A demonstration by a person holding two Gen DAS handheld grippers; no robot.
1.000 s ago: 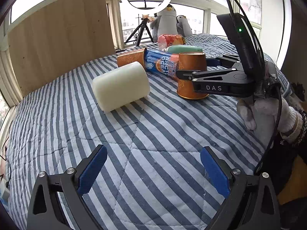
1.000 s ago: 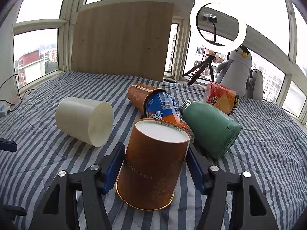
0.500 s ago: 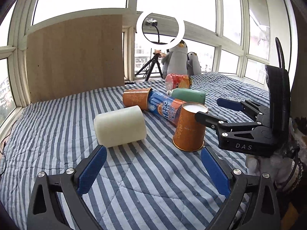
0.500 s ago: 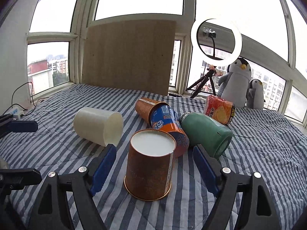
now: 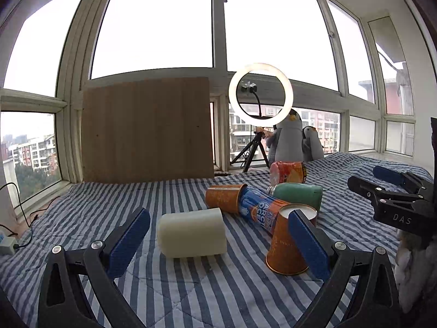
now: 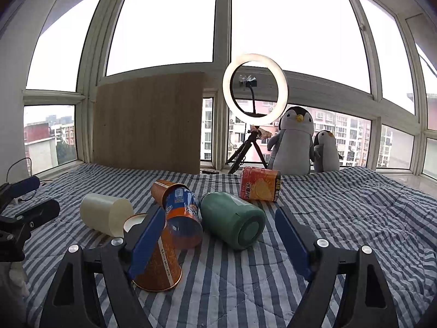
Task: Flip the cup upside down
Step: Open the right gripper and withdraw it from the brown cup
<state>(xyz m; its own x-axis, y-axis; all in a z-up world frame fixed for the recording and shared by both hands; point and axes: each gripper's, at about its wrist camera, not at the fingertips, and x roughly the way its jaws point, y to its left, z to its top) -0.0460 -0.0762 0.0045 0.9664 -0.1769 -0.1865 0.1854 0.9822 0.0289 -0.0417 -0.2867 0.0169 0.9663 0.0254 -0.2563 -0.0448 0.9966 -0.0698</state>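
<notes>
An orange paper cup [image 5: 284, 243] stands upside down on the striped bedcover, rim down, white base up. It also shows in the right wrist view [image 6: 161, 265], partly behind my right gripper's left finger. My left gripper [image 5: 218, 243] is open and empty, in front of a cream cup [image 5: 192, 232] lying on its side. My right gripper [image 6: 218, 240] is open and empty, drawn back to the right of the orange cup; it shows in the left wrist view [image 5: 382, 183] at the far right.
A blue can [image 6: 181, 213] inside another orange cup [image 5: 221, 198], a green bottle [image 6: 233, 222] and an orange snack can [image 6: 259, 183] lie behind. A wooden board [image 5: 147, 129], ring light [image 5: 260, 94] and plush penguins [image 6: 296, 139] stand at the window.
My right gripper has let go of the orange cup, opened and pulled back to the right. Both grippers have tilted up to a more level view. The cup stays standing inverted.
</notes>
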